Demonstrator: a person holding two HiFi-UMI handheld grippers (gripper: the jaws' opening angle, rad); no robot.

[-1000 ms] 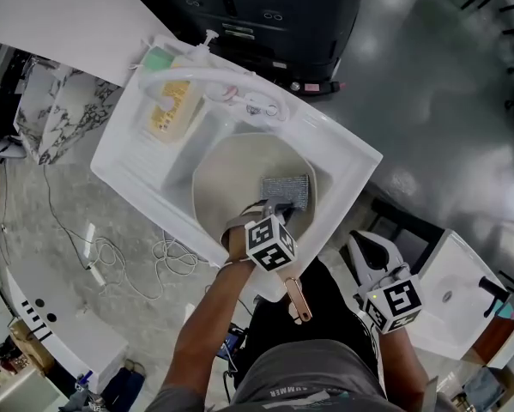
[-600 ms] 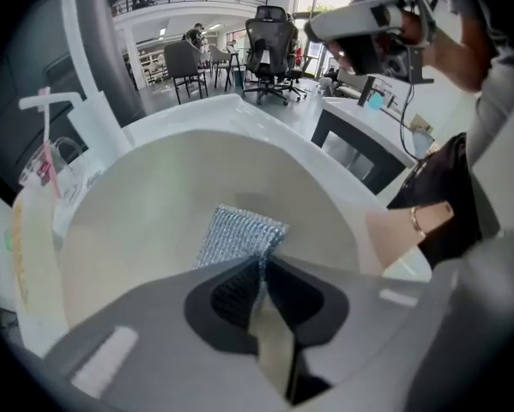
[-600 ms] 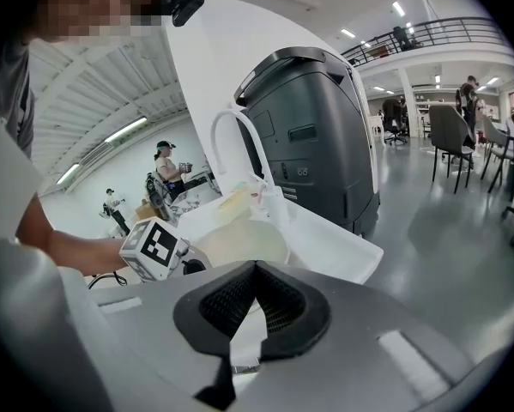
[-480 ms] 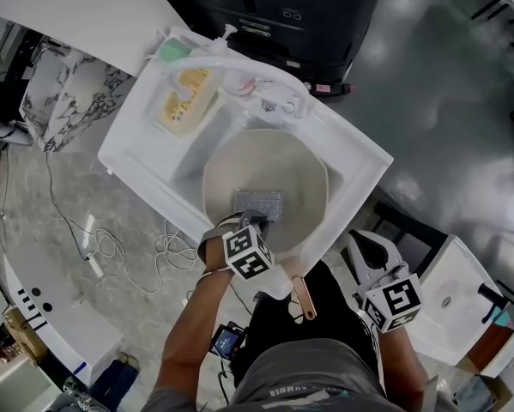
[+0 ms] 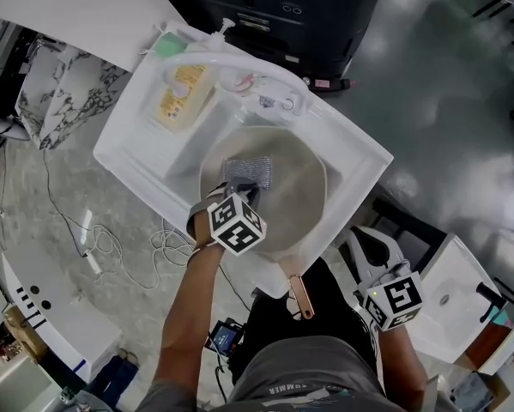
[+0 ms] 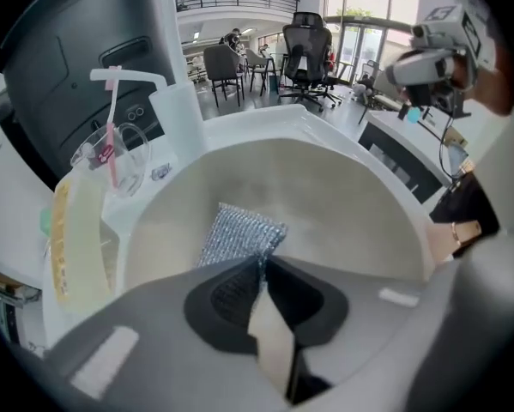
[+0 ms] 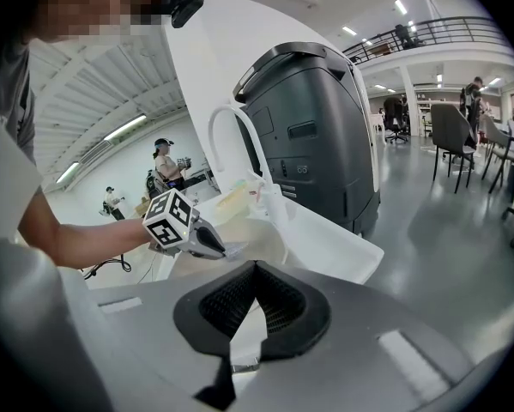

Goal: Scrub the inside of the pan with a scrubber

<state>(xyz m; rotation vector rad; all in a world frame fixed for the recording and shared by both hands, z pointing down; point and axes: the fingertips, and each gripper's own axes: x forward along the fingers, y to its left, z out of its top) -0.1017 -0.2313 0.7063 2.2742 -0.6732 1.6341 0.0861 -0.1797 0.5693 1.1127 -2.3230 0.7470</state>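
Observation:
A cream pan [image 5: 295,196] sits in the white sink [image 5: 359,157], its copper handle [image 5: 301,297] pointing toward me. A silver mesh scrubber [image 5: 246,172] lies against the pan's inner floor at its upper left. My left gripper [image 5: 244,189] points steeply down into the pan and is shut on the scrubber's near edge. In the left gripper view the scrubber [image 6: 239,234] sticks out past the closed jaws over the pan's inside [image 6: 342,204]. My right gripper [image 5: 372,264] hangs off to the right of the sink, shut and with nothing in it [image 7: 255,269].
A white faucet hose [image 5: 231,63] arches over the sink's far side. A yellow sponge [image 5: 184,93] and a green item [image 5: 172,48] lie there too. A dark machine [image 5: 265,7] stands behind. Cables [image 5: 111,247] trail on the floor at left; a white stand [image 5: 462,290] is at right.
My left gripper has dragged the scrubber across the pan floor from the right side toward the upper left. The right gripper has stayed where it was.

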